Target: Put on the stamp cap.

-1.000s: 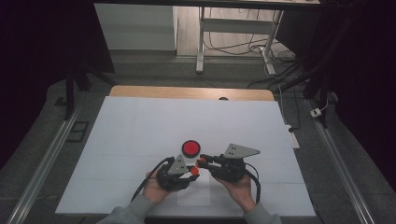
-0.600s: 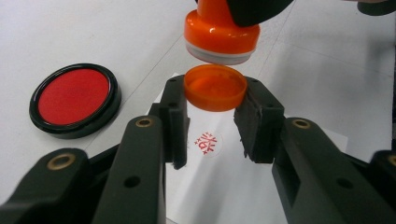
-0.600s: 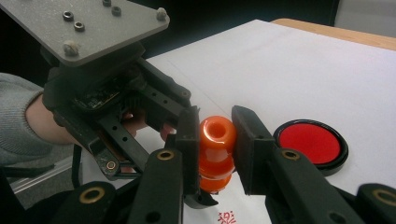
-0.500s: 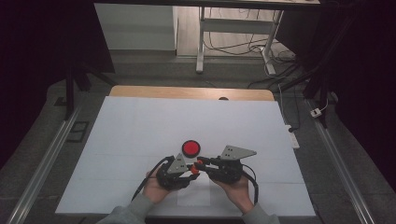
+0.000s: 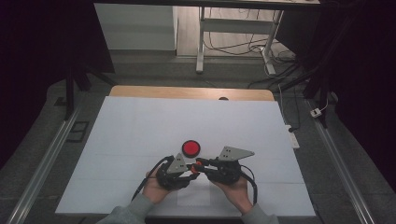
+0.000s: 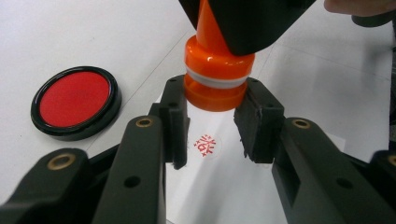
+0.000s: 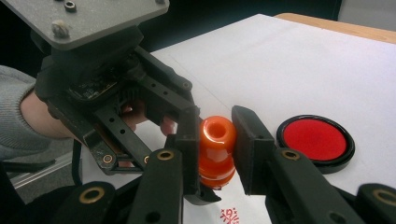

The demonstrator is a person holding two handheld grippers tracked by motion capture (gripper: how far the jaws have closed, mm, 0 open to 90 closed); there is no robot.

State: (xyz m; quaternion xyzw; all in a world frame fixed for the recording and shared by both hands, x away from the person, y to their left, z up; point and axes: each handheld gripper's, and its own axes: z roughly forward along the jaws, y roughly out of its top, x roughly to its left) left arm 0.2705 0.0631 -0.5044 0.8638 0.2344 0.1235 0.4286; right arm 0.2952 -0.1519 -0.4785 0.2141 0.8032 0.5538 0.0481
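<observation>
you've got both grippers clenched on orange stamp (image 6: 215, 70), print (image 6: 206, 145) prob. done; ink pad (image 6: 74, 101) at 10 o'clock. nxt: lift clear w/o smudging.

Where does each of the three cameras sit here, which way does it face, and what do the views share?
High view: fixed above the person's side, looking forward and down on the white table; both hands and grippers show at the bottom.
Left gripper view: rides the left gripper, looking along its fingers at the orange stamp and a red imprint below.
Right gripper view: rides the right gripper, shut on the stamp; the left gripper and a grey sleeve show behind.
Shared: the stamp and the red ink pad.
</observation>
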